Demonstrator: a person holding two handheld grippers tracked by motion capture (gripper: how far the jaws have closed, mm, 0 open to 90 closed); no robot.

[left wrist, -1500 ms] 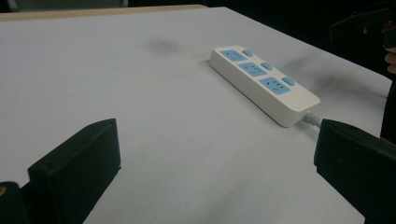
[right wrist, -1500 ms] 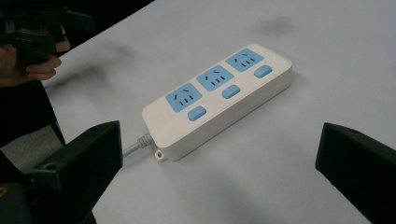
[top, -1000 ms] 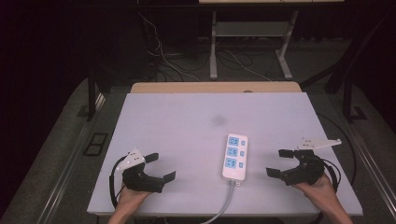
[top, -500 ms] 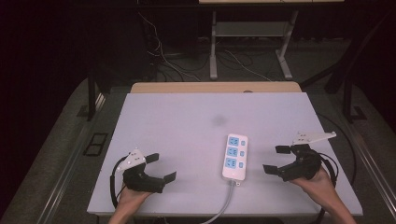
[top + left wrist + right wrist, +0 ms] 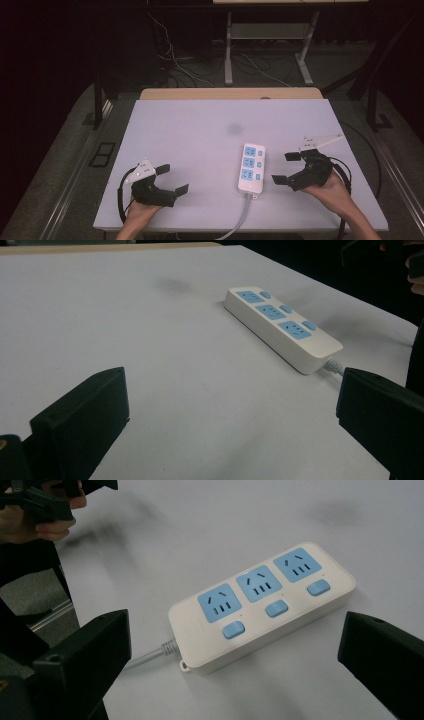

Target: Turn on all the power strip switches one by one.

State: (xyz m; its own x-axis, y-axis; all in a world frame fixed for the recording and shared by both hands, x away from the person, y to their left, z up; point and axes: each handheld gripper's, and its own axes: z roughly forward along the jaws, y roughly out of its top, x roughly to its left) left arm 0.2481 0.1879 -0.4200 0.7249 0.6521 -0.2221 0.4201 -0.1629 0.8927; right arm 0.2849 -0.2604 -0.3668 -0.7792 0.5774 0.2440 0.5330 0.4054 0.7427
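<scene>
- Your right gripper (image 5: 288,167) sits at the lower right of the high view, jaws spread wide and holding nothing.
- It points toward the strip (image 5: 251,168), just beside the strip's right edge and not touching it.
- In the right gripper view the two black jaws rise at the lower left and lower right corners, and the strip (image 5: 262,604) lies between them, slanting from lower left up to upper right.
- That view shows three blue sockets along the strip's top, each with a blue switch beside it, and a grey cord (image 5: 146,656) leaving the strip's end at the left.
- Your left gripper (image 5: 170,179) is at the lower left of the high view, jaws also wide apart and empty.
- It rests low over the surface (image 5: 200,125), well apart from the strip.
- In the left gripper view the jaws stand at the lower left and at the right edge, with bare surface between them; the strip (image 5: 281,326) lies farther off, in the upper right of the frame.
- The strip lies flat on the surface, lower centre of the high view, between your two grippers and nearer the right one.
- Its cord (image 5: 239,220) runs from the near end down to the bottom edge of the frame.
- A faint grey smudge (image 5: 233,129) marks the surface above the strip.
</scene>
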